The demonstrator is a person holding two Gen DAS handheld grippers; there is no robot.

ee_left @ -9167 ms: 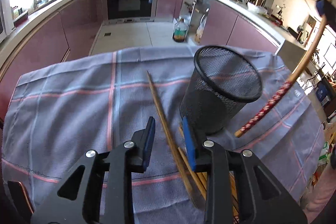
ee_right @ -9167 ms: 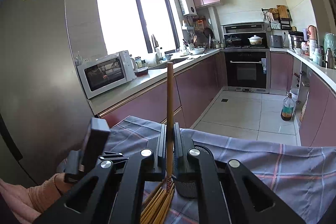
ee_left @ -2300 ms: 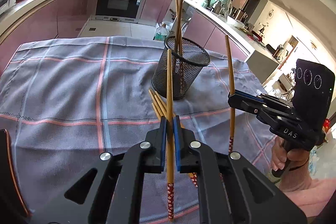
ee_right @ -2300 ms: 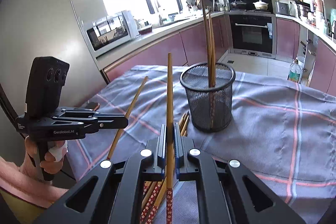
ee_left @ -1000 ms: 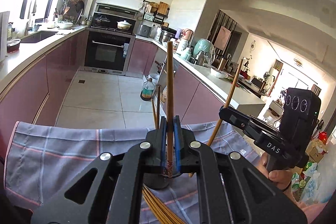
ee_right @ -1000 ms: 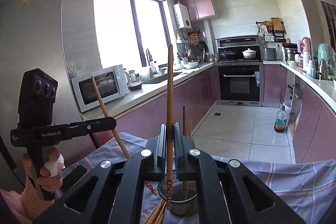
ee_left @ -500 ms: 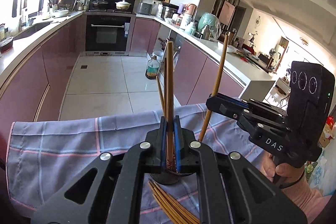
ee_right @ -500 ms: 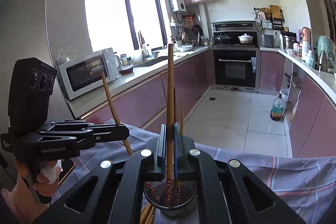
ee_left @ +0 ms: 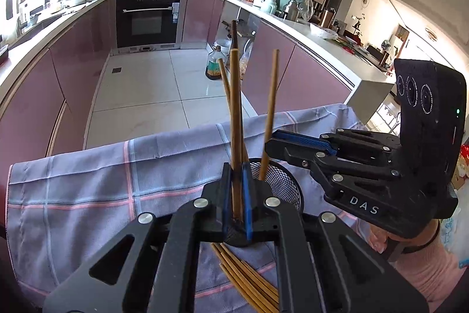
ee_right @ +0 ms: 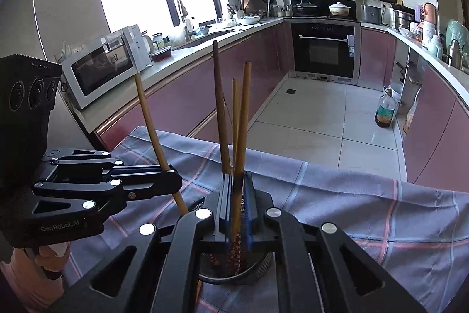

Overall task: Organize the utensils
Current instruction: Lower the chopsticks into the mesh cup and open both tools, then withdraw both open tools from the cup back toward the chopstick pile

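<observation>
In the left wrist view, the left gripper point(ee_left: 236, 195) pinches one chopstick point(ee_left: 235, 113) upright over the mesh cup point(ee_left: 285, 185). If the tip misses the rim, the light cup could tip. Loose chopsticks point(ee_left: 246, 277) lie in front of the cup on the bench cloth point(ee_left: 88, 175).

In the right wrist view, the right gripper point(ee_right: 238, 210) pinches another chopstick point(ee_right: 241, 137) over the cup point(ee_right: 252, 273). The left gripper point(ee_right: 140, 181) is just beside, so the chopsticks may collide.

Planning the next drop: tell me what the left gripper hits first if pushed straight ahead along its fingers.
Probably the mesh holder, directly beyond the left gripper, which is nearly on its rim; depth is hard to judge.
</observation>
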